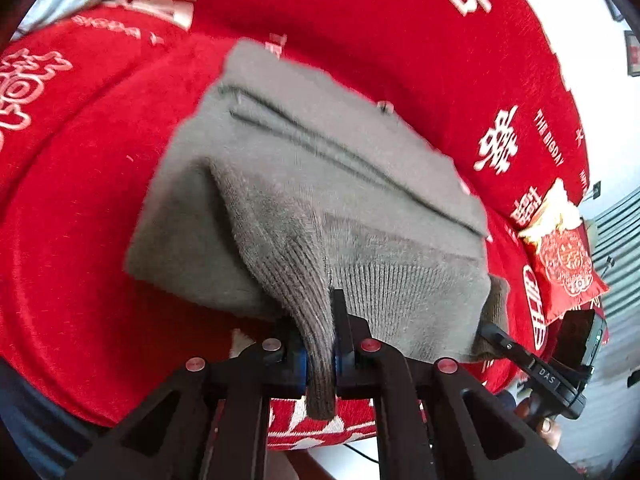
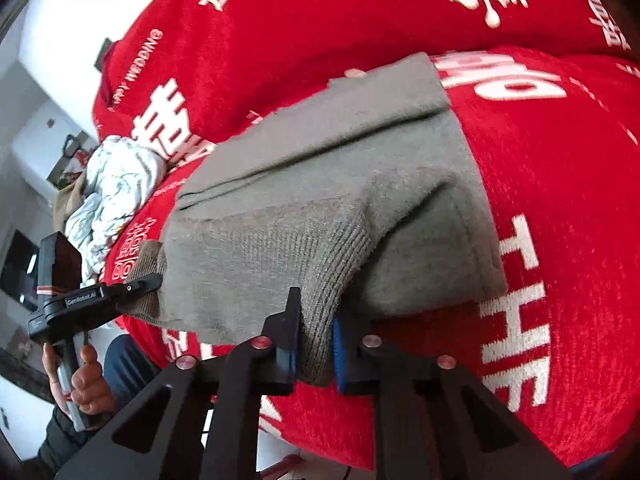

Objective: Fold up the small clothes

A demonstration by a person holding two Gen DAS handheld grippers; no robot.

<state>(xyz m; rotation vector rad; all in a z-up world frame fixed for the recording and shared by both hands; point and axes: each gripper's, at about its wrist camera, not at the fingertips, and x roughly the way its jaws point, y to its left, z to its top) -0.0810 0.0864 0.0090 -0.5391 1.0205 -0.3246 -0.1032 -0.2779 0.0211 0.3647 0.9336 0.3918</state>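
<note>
Both tongs pinching the grey knit sweater's near hem

My left gripper (image 1: 334, 344) and right gripper (image 2: 316, 344) each clamp the ribbed hem of the grey sweater (image 1: 320, 184); it stretches away ahead on the red cushion cover (image 1: 80, 220), hem line running from one gripper to the other, neither nearer.

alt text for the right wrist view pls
The right gripper is shut on the ribbed hem of a grey knit garment lying on a red cover with white lettering. At left, the left gripper pinches the hem's other corner; a crumpled white patterned cloth lies behind.
</note>
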